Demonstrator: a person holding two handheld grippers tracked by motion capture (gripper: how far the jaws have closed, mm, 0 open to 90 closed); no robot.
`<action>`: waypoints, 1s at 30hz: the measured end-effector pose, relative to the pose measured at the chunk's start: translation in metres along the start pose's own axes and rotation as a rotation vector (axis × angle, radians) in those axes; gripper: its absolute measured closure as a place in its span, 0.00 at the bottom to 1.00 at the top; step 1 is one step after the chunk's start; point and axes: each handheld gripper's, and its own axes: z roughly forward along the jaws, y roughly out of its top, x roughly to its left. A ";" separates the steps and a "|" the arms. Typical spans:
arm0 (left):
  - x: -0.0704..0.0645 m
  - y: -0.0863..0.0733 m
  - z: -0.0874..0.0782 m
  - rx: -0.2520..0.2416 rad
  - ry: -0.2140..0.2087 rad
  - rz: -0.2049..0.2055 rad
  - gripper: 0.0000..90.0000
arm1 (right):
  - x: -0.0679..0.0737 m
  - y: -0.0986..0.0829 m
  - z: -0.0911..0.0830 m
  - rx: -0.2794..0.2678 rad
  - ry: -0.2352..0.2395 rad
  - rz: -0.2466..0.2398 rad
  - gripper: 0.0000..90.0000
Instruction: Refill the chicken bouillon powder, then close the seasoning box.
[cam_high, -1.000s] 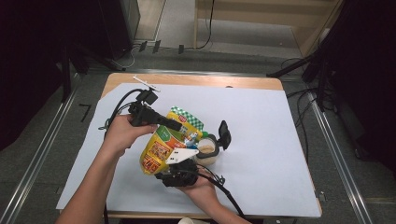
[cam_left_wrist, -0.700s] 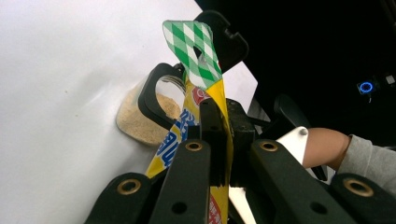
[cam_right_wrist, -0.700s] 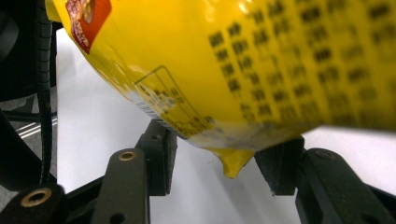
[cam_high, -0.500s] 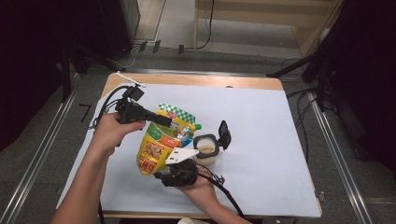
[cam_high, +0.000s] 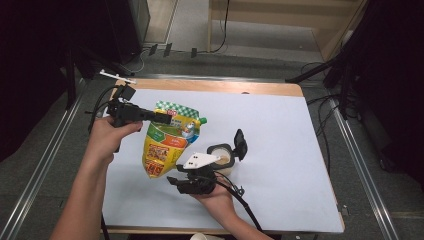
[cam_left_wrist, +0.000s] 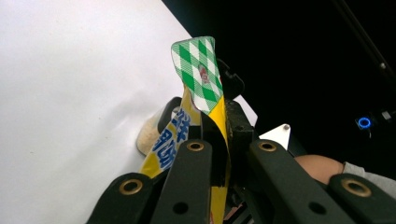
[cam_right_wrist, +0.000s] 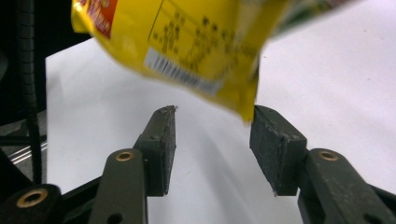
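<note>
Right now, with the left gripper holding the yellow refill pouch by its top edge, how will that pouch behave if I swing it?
The yellow pouch hangs from the left gripper and looks soft, so it will probably sway. Its lower end bulges, suggesting bottom-heavy contents. The glossy film may slip; the open right gripper could steady its corner.

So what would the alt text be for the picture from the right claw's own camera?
A yellow printed pouch hangs just above the open right claw, one bottom corner dipping beside a black pad. Below lies the white table.
</note>
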 end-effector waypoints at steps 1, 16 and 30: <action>0.001 0.000 -0.001 0.000 0.000 0.000 1.00 | -0.001 0.000 -0.001 -0.001 0.001 -0.001 0.59; 0.031 0.003 -0.006 -0.050 0.095 -0.031 1.00 | 0.002 -0.001 -0.002 0.001 0.000 -0.028 0.59; 0.047 0.011 0.027 -0.102 0.130 0.038 1.00 | 0.004 -0.003 -0.009 -0.004 -0.015 -0.024 0.59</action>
